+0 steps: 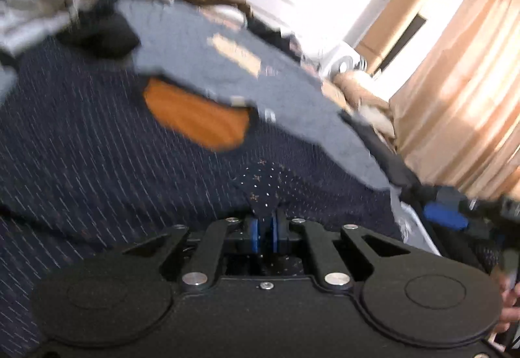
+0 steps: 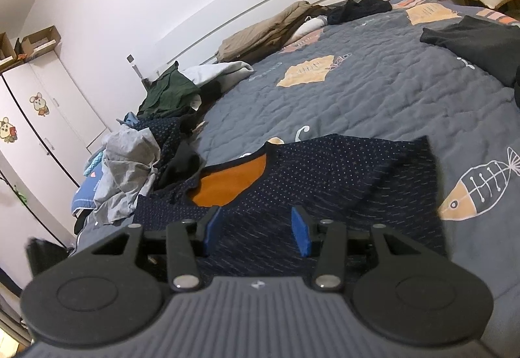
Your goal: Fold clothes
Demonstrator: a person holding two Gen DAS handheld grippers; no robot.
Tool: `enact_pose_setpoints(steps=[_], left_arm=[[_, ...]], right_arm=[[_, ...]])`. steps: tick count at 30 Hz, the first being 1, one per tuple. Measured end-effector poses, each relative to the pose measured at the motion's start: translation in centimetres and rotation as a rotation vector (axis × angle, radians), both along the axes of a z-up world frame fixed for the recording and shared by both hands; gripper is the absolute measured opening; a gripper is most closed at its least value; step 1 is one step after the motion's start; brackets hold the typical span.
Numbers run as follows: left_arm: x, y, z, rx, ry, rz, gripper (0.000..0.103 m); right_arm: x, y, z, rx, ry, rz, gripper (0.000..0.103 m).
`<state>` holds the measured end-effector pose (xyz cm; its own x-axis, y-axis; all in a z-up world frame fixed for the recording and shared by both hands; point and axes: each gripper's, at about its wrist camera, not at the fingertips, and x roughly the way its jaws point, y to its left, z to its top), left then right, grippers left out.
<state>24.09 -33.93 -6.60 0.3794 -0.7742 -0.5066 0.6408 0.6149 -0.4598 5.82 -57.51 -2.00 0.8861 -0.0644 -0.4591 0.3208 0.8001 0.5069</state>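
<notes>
A navy dotted garment (image 2: 325, 169) with an orange lining at the neck (image 2: 230, 182) lies on the grey quilted bedspread (image 2: 373, 91). My right gripper (image 2: 256, 229) is open, hovering just above the garment's near part, with nothing between its blue pads. In the left wrist view my left gripper (image 1: 266, 228) is shut on a pinched fold of the same navy garment (image 1: 130, 143), whose orange lining (image 1: 195, 117) shows ahead. This view is motion blurred.
A pile of unfolded clothes (image 2: 139, 150) lies at the bed's left side, with green (image 2: 169, 91) and beige (image 2: 260, 36) items behind. A black garment (image 2: 477, 39) lies at the right. A wardrobe (image 2: 42, 117) stands left; curtains (image 1: 461, 91) hang right.
</notes>
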Motion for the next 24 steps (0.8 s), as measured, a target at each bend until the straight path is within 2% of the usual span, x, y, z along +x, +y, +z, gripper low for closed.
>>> enact_pose_setpoints(steps=[7,11,13,14,15,16,18,20,22,24], left_arm=[[4.8,4.1,5.6,0.054,-0.128,0.105,0.008],[5.4,5.7,4.8,0.098,-0.108,0.17,0.009],[5.6,6.5,4.3,0.12,-0.095,0.202,0.017],[5.8,6.9,4.1,0.131,-0.089,0.218,0.029],[5.9,7.3,3.8,0.142,-0.083,0.235,0.037],[6.0,7.7,3.6,0.153,-0.076,0.251,0.04],[6.3,8.5,3.1,0.175,-0.063,0.283,0.059],[6.6,9.3,2.6,0.197,-0.05,0.315,0.061],[6.8,10.1,2.1,0.219,-0.038,0.348,0.061],[5.6,10.3,2.4,0.19,-0.02,0.321,0.061]], right_arm=[[0.2,0.0,-0.2,-0.002,0.01,0.0,0.046],[0.5,0.1,-0.4,-0.012,0.026,0.005,0.046],[0.7,0.0,-0.6,-0.021,0.041,0.003,0.046],[0.8,0.0,-0.7,-0.028,0.049,0.002,0.046],[0.9,0.0,-0.8,-0.036,0.056,0.001,0.046],[1.0,0.0,-0.9,-0.044,0.064,-0.001,0.046],[1.2,0.0,-1.1,-0.059,0.08,-0.003,0.046],[1.5,0.0,-1.3,-0.083,0.099,-0.008,0.046],[1.8,0.1,-1.6,-0.178,0.149,-0.021,0.046],[2.2,0.3,-2.1,-0.288,0.206,-0.009,0.046]])
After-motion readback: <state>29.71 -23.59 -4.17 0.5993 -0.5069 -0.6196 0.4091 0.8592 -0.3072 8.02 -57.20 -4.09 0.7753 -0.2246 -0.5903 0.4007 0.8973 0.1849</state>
